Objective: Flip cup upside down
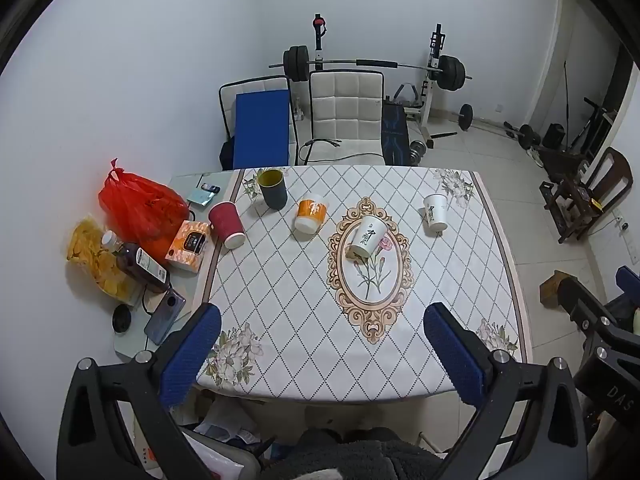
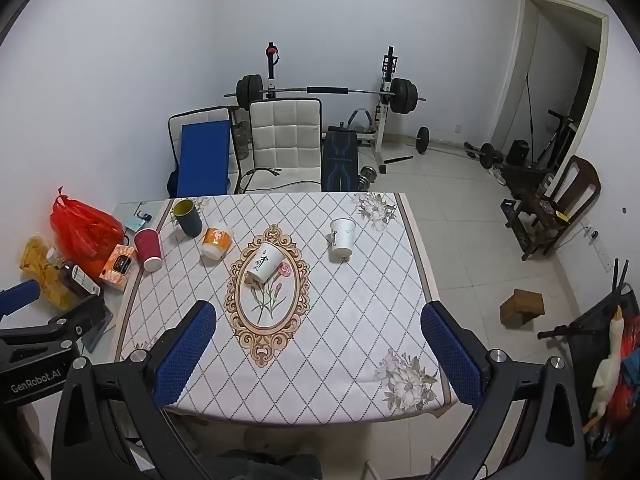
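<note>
Several cups stand on the patterned tablecloth (image 1: 280, 304). A dark mug with a yellow inside (image 1: 273, 189) (image 2: 188, 217) stands mouth up at the back left. A red paper cup (image 1: 226, 225) (image 2: 148, 249), an orange cup (image 1: 311, 216) (image 2: 216, 243), a white cup with black writing (image 1: 367, 237) (image 2: 264, 262) on the oval medallion, and a second white cup (image 1: 435, 213) (image 2: 342, 239) look mouth down. My left gripper (image 1: 322, 356) and right gripper (image 2: 318, 354) are both open and empty, held above the table's near edge.
Left of the cloth lie a red plastic bag (image 1: 140, 204), a snack bag (image 1: 98, 262), a brown bottle (image 1: 138, 264), an orange box (image 1: 188, 246) and a phone (image 1: 164, 316). White chairs (image 1: 344, 116) and a barbell rack (image 1: 372, 66) stand behind the table. A wooden block (image 2: 522, 306) lies on the floor.
</note>
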The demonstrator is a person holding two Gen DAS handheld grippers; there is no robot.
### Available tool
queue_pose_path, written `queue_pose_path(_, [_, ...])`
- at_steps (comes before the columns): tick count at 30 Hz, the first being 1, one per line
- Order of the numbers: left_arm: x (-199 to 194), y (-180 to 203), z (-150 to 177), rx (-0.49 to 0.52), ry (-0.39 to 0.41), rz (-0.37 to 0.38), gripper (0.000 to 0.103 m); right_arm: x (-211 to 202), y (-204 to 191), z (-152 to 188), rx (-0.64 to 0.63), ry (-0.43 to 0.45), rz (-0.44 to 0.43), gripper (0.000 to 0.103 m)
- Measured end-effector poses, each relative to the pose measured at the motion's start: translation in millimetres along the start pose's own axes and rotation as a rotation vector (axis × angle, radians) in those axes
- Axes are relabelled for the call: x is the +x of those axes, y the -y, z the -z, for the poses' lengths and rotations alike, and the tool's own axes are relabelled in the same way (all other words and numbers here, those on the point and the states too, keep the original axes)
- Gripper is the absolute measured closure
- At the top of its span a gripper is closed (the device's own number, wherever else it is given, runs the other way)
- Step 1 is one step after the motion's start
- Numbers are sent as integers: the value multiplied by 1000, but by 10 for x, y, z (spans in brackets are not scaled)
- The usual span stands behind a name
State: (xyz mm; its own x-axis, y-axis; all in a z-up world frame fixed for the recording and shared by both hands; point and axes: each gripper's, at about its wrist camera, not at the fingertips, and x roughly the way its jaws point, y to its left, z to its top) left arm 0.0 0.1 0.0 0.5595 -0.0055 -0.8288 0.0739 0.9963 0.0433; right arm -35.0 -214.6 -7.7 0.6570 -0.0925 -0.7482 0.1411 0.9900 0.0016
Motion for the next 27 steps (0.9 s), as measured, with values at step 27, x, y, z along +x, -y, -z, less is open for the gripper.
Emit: queue_pose_path(27, [-28, -10, -141, -4, 11, 7, 0, -12, 10, -32, 9, 10, -2, 0])
